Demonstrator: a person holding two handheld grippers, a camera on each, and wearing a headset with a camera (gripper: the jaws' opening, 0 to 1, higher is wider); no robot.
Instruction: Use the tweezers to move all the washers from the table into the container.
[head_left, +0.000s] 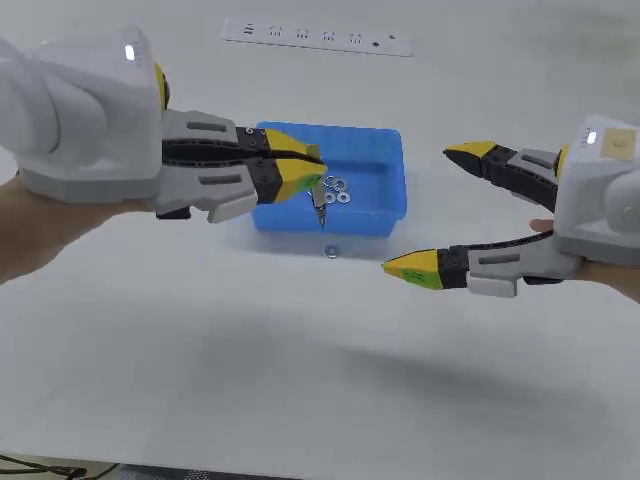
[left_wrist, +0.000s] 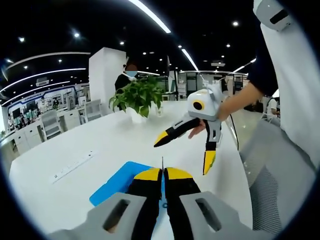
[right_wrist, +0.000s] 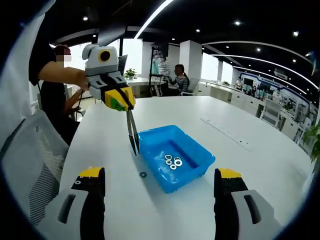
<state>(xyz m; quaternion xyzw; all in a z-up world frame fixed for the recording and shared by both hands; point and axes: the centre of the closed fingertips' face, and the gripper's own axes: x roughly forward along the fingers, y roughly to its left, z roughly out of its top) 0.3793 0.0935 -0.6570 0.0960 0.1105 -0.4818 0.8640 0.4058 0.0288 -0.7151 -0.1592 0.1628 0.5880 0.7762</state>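
**Inspector:** State of the tongs?

**Observer:** The left tongs (head_left: 296, 168), left of centre in the head view, are clenched on the tweezers (head_left: 320, 203), which point down across the front wall of the container (head_left: 365, 222). The right tongs (head_left: 438, 208), right of frame, are released and carry nothing.

**Inspector:** And the washers?

**Observer:** A cluster of washers (head_left: 338, 188) lies inside the container at centre frame. One loose washer (head_left: 331, 251) sits on the surface (head_left: 300, 350) just below that front wall. In the right gripper view the tweezer tips hang near it, not touching.

**Inspector:** Step in hand?

**Observer:** In my judgement, the approach to that loose washer. The next move calls for lowering the tips astride its rim, a light pinch, then a short lift over the wall.
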